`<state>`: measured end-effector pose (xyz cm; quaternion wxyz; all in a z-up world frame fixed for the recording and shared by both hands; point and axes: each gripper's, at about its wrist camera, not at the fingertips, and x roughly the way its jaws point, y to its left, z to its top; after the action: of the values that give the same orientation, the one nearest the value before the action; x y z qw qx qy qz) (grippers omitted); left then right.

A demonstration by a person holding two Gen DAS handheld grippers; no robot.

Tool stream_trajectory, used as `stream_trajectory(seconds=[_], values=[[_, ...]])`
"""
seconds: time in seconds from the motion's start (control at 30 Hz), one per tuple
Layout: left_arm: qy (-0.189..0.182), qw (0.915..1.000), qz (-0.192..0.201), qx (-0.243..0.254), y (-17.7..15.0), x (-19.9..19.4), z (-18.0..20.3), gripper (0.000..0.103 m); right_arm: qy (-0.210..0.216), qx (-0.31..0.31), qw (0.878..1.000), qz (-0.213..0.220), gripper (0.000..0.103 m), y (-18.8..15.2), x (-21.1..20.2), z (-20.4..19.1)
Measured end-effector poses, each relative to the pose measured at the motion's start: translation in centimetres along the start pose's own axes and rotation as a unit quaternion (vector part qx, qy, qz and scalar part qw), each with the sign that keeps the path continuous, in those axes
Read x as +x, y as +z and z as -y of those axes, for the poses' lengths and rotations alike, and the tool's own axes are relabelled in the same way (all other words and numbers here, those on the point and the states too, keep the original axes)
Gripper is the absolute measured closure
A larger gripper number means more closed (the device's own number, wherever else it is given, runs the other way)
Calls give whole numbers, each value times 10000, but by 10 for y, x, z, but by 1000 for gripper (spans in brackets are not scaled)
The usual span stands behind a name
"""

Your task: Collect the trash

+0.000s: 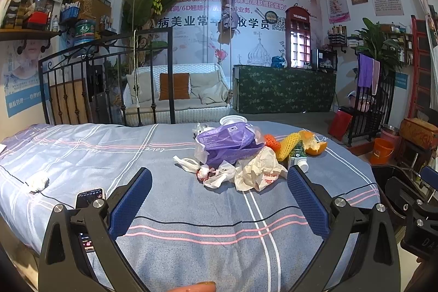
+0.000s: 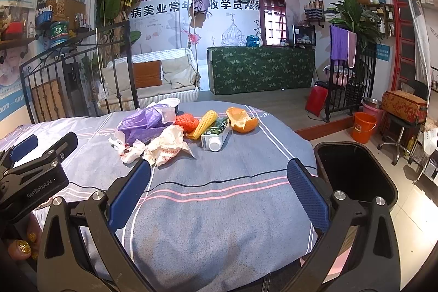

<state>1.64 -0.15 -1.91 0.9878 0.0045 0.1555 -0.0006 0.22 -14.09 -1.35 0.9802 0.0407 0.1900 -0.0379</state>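
Note:
A pile of trash lies on the blue striped cloth (image 1: 191, 210): a purple plastic bag (image 1: 227, 141), a crumpled white paper wrapper (image 1: 260, 168), crumpled tissues (image 1: 202, 170), red foam netting (image 1: 272, 142), yellow foam netting (image 1: 287, 145), a green carton (image 1: 297, 155) and an orange peel (image 1: 314, 144). My left gripper (image 1: 219, 199) is open and empty, just short of the pile. My right gripper (image 2: 219, 190) is open and empty, near the wrapper (image 2: 167, 144), carton (image 2: 216, 133) and peel (image 2: 242, 121). A black trash bin (image 2: 356, 174) stands open at the table's right.
A tissue ball (image 1: 38, 181) and a phone (image 1: 89, 197) lie at the left of the cloth. A white bowl (image 1: 232, 120) sits behind the pile. An orange bucket (image 2: 364, 127), a stool and a metal railing stand on the floor to the right.

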Motion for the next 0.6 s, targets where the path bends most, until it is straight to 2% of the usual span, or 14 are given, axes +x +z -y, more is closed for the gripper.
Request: stream_trajectory(seconds=[0.3,0.6], values=[[-14,9996,-291,-10,-9,16,-3,5,9,-17,9996,-265,5,-5,17,-1],[-316,9950,-949,24,-22,45,-7,5,111,-123,9972,-733,5,-10,54,-5]])
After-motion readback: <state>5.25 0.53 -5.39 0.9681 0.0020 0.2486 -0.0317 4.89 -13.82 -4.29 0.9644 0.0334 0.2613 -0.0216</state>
